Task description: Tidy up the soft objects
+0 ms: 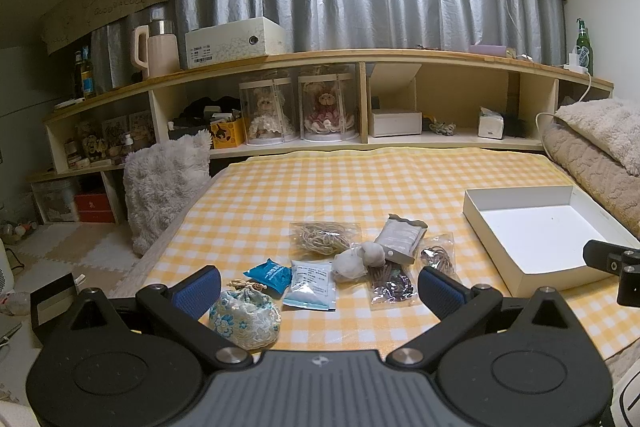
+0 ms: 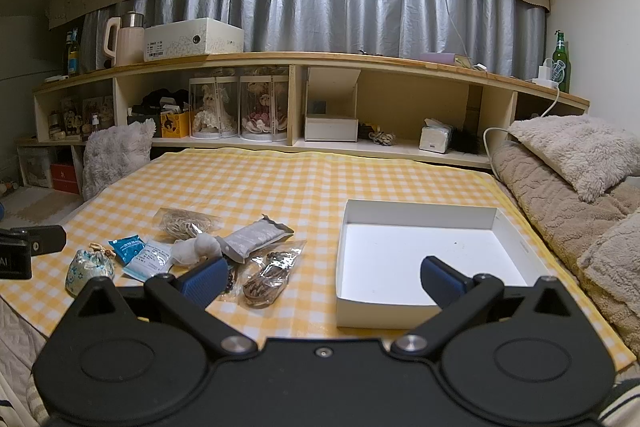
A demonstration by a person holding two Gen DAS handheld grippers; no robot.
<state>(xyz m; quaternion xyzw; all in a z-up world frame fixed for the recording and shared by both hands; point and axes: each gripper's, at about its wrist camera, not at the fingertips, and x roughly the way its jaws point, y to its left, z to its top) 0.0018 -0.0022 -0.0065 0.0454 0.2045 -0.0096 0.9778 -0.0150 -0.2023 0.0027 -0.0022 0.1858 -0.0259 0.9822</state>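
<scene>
A yellow checked cloth [image 2: 280,183] covers the bed, with small soft pouches and packets [image 1: 308,283] clustered left of an empty white box [image 2: 424,259]. The left gripper [image 1: 318,289] and right gripper [image 2: 322,277] both hover wide apart, holding nothing.

Print on the white sachet [image 1: 311,285] is too small to read.

Packets [image 2: 256,235] lie left of the box [image 2: 416,303] on the cloth [image 2: 280,183].

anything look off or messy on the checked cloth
Nothing spilled or damaged. The soft items sit in a loose overlapping cluster, the grey pouch lying askew across its neighbours, while the white box beside them is empty.
</scene>
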